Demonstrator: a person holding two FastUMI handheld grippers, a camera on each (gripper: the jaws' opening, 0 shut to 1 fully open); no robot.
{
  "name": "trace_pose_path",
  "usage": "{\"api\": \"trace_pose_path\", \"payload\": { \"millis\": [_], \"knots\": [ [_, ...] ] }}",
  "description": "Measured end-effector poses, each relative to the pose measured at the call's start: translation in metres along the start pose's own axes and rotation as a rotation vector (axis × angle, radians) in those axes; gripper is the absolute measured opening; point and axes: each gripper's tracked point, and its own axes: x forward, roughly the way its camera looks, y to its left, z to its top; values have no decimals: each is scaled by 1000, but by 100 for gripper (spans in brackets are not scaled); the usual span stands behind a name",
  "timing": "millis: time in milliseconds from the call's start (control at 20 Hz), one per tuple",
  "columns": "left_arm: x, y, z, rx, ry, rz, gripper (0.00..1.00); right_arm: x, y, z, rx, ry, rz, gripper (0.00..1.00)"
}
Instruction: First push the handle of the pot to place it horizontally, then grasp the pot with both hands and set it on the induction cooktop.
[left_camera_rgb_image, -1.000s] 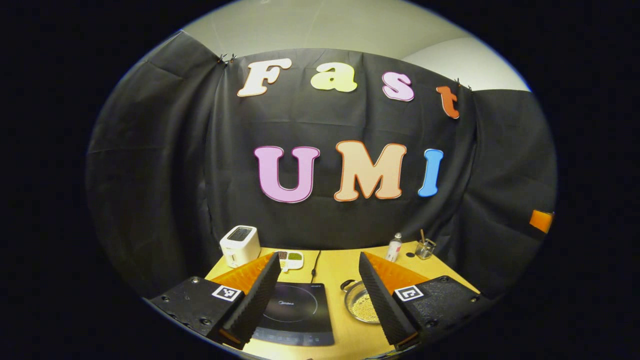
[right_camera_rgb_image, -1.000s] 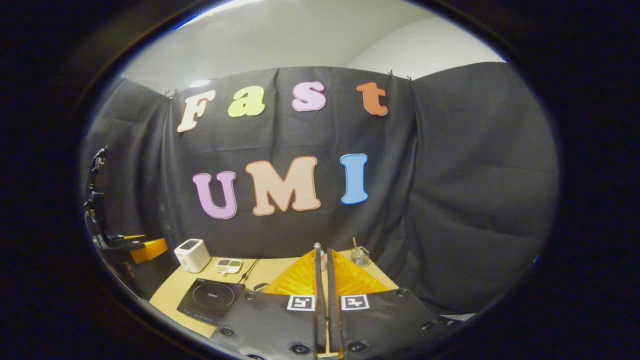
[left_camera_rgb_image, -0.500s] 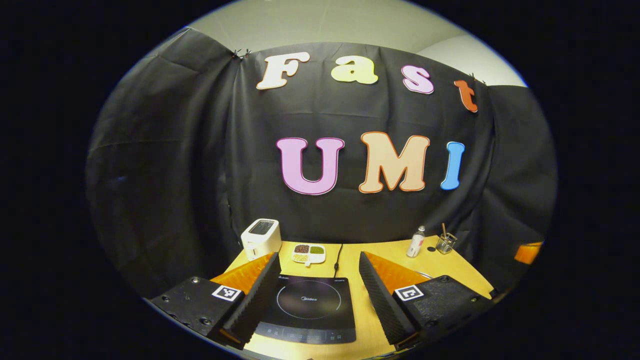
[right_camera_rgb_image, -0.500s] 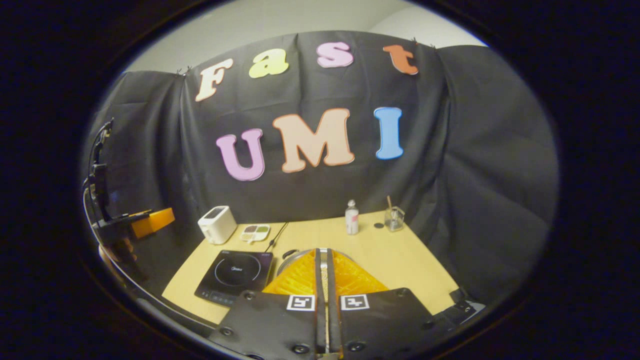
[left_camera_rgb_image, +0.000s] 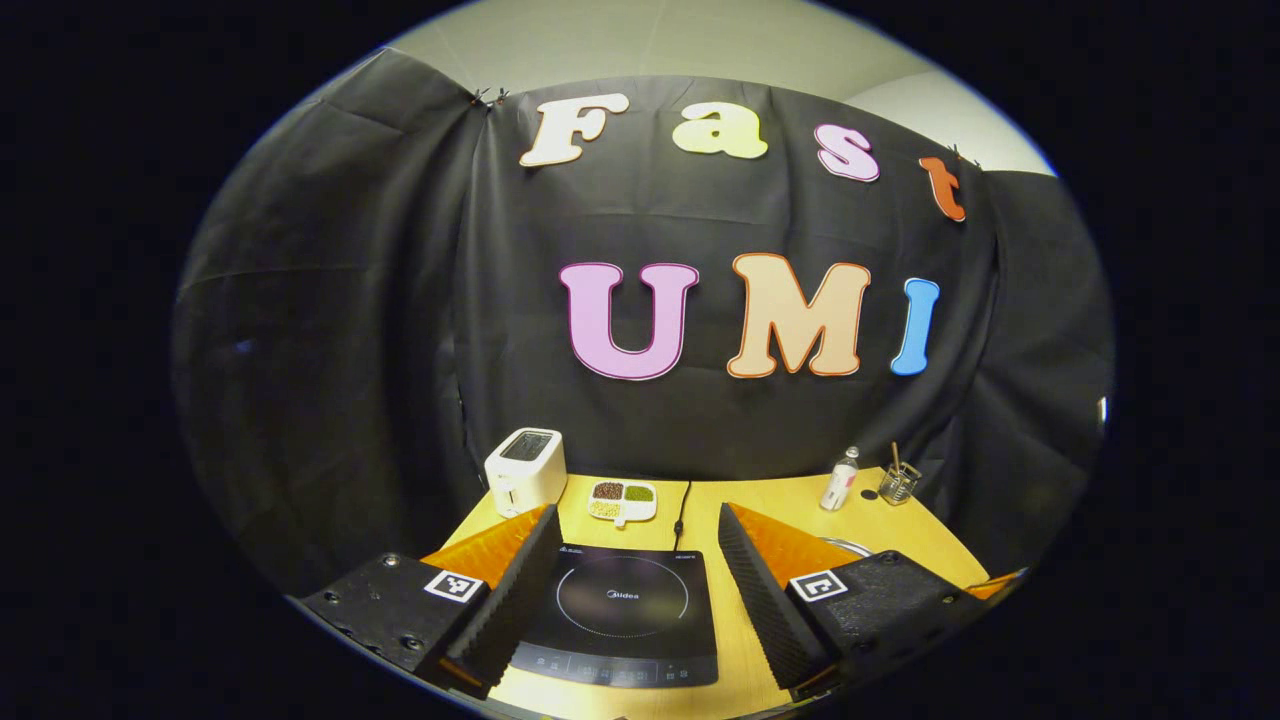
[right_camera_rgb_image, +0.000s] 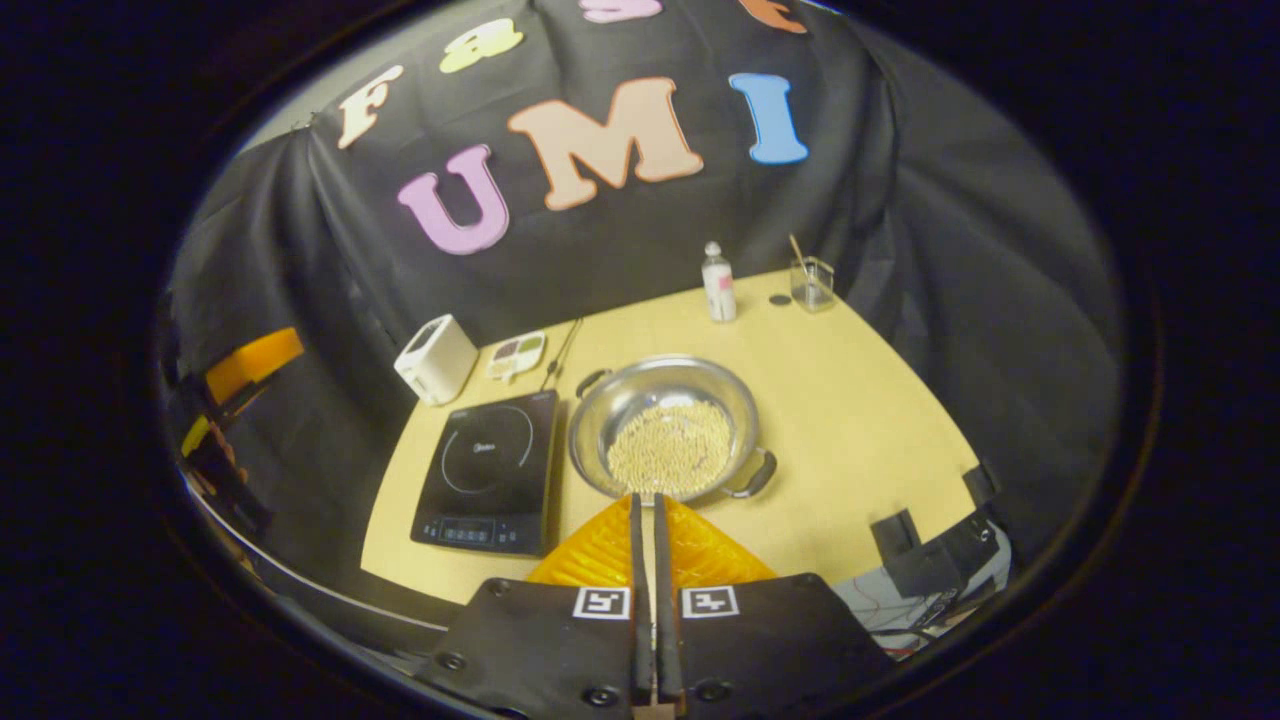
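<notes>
A steel pot (right_camera_rgb_image: 665, 400) holding pale beans (right_camera_rgb_image: 670, 450) stands on the wooden table (right_camera_rgb_image: 850, 420), just right of the black induction cooktop (right_camera_rgb_image: 490, 465). Its two loop handles sit on a diagonal: one handle (right_camera_rgb_image: 590, 380) far-left, the other handle (right_camera_rgb_image: 757, 477) near-right. My right gripper (right_camera_rgb_image: 647, 497) is shut on nothing, its tips over the pot's near rim as seen from above. My left gripper (left_camera_rgb_image: 637, 510) is open and frames the cooktop (left_camera_rgb_image: 620, 605). A sliver of the pot's rim (left_camera_rgb_image: 848, 546) peeks over its right finger.
Along the back of the table stand a white toaster (right_camera_rgb_image: 435, 358), a divided dish of beans (right_camera_rgb_image: 517, 350), a small bottle (right_camera_rgb_image: 717, 283) and a glass with a stick (right_camera_rgb_image: 812, 283). The cooktop's cord (right_camera_rgb_image: 560, 350) runs to the back edge. Black clamps (right_camera_rgb_image: 930, 545) sit off the table's right side.
The right gripper has risen and tipped downward, still shut, so the whole pot and table now lie below it. The left gripper drifted a little and the cooktop sits more centred between its fingers.
</notes>
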Motion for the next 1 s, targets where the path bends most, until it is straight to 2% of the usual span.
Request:
{"api": "trace_pose_path", "payload": {
  "millis": [50, 100, 150, 200, 250, 300, 350, 550, 600, 650, 800, 850, 900, 1000],
  "knots": [
    [1, 0, 0, -2, -1, 3, 96, 5, -3, -6, 14, 31, -3, 0],
    [2, -1, 1, -5, -3, 6, 96, 12, -6, -13, 29, 62, -7, 5],
    [4, -2, 1, -7, -4, 7, 96, 17, -9, -23, 46, 98, -6, 5],
    [6, -3, 1, -9, -4, 8, 93, 26, -12, -31, 74, 131, -4, 0],
    [9, -4, -1, -7, -3, 9, 93, 32, -14, -38, 109, 163, 3, 5],
    [11, -4, -2, -2, 2, 13, 96, 39, -16, -46, 141, 195, 8, 0],
    [12, -5, -5, 6, 9, 15, 96, 43, -14, -58, 168, 225, 10, 5],
    [27, -15, -12, 38, 25, 18, 93, 73, -24, -81, 252, 319, -3, 5],
    [31, -19, -13, 38, 25, 18, 96, 81, -27, -83, 265, 336, -5, 5],
    [36, -23, -14, 31, 25, 19, 93, 90, -30, -84, 279, 351, -5, 5],
    [49, -33, -17, 14, 27, 35, 93, 111, -44, -83, 314, 397, -11, 5],
    [54, -36, -19, 14, 29, 41, 96, 118, -49, -83, 322, 411, -14, 5],
    [56, -38, -18, 11, 22, 53, 93, 125, -53, -82, 335, 431, -12, 5],
    [64, -43, -11, -2, -7, 66, 93, 138, -55, -82, 370, 470, 6, 5]
  ]
}}
